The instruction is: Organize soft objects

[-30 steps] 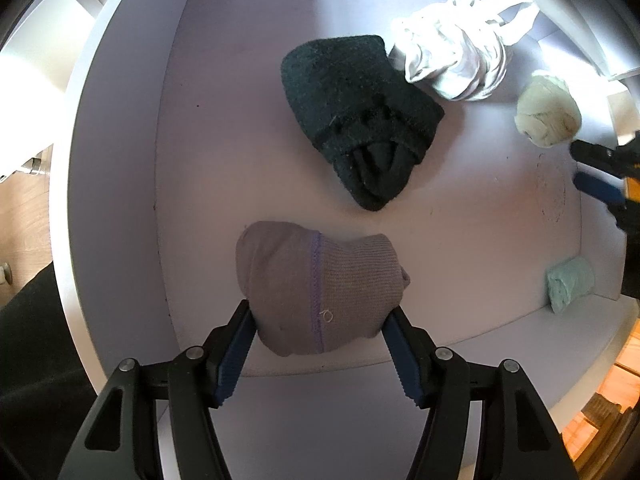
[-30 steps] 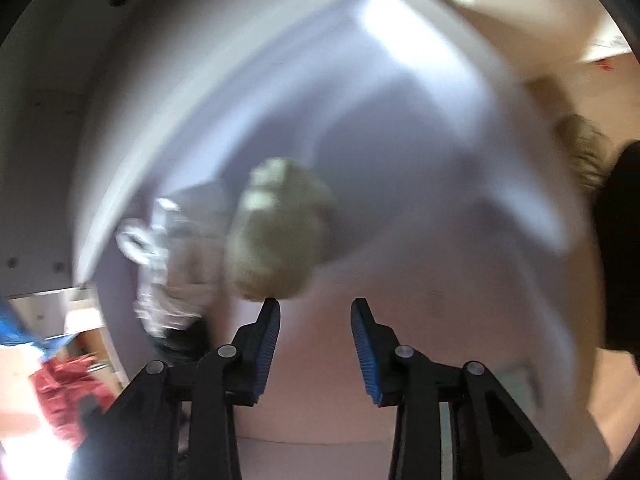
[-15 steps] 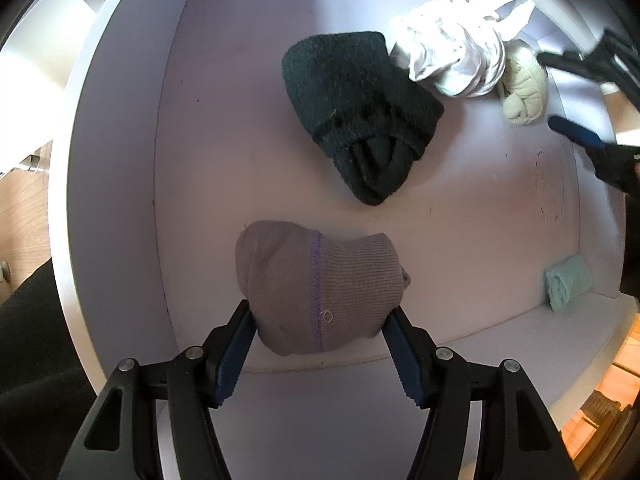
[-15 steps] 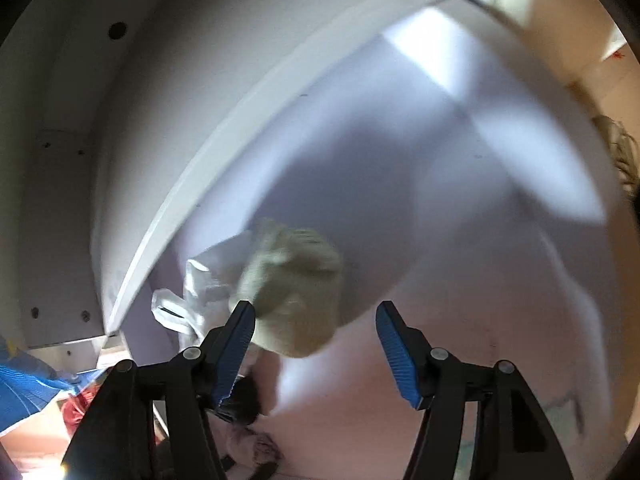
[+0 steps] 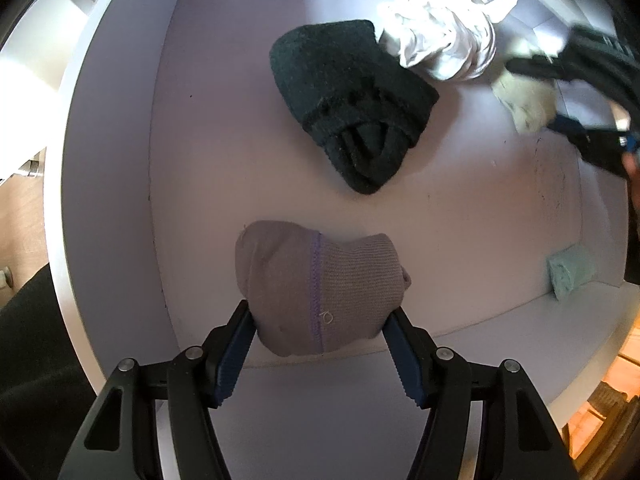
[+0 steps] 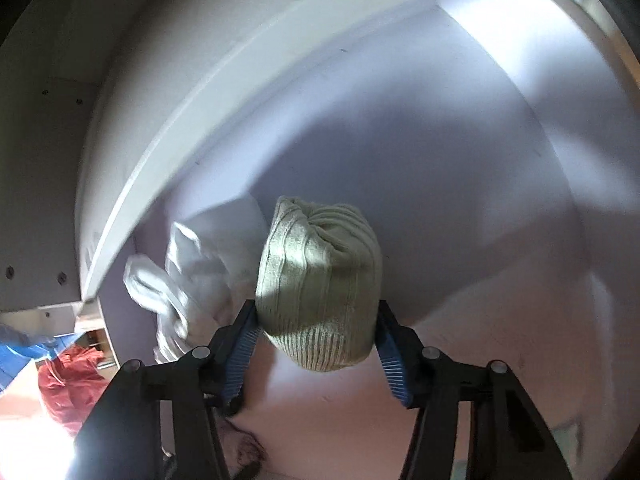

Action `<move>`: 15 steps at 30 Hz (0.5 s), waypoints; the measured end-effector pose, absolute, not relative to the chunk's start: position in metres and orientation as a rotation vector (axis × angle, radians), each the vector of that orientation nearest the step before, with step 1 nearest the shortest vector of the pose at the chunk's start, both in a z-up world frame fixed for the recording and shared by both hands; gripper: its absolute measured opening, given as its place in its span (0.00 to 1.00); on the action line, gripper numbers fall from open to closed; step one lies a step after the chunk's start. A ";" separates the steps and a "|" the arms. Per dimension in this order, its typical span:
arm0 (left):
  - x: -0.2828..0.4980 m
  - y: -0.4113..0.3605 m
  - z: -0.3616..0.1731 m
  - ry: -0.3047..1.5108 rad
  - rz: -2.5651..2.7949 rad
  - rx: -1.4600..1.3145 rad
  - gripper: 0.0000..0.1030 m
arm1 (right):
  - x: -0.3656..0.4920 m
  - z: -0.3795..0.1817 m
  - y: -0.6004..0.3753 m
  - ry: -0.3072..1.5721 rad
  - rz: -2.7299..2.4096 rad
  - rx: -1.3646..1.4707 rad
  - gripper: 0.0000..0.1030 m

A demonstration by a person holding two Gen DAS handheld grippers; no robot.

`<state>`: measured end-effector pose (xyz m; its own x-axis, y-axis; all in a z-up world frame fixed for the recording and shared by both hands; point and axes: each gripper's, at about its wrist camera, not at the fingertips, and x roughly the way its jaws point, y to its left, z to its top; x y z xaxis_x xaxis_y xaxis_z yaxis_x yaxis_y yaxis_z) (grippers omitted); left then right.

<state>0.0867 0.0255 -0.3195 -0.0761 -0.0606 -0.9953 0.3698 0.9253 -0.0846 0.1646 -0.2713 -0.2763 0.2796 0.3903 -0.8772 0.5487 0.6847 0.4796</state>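
While the left gripper [image 5: 320, 344] clamps the mauve sock roll [image 5: 316, 288] and the right gripper's [image 6: 316, 344] jaws are closing around the cream roll [image 6: 320, 280] beside the white bundle [image 5: 444, 40], the black roll [image 5: 352, 96] and mint roll [image 5: 570, 272] seem left in the drawer [image 5: 120, 160].

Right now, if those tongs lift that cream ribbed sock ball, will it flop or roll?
The cream ribbed sock ball looks tightly rolled, so probably it keeps shape. Knit ribs likely grip the closing right tongs. Rounded, it might roll if dropped.
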 end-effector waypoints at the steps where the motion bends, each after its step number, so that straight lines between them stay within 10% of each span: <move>1: 0.088 0.025 -0.320 1.610 -0.362 0.240 0.63 | 0.162 -0.275 -0.274 1.342 -0.137 0.878 0.55; 15: 0.097 0.027 -0.273 1.470 -0.393 0.137 0.61 | 0.124 -0.260 -0.295 1.506 -0.239 0.859 0.55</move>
<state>0.0968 0.0266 -0.2729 0.0502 -0.1745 -0.9834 0.3397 0.9289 -0.1475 0.1238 -0.2954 -0.2600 0.1052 0.3633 -0.9257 0.6318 0.6944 0.3443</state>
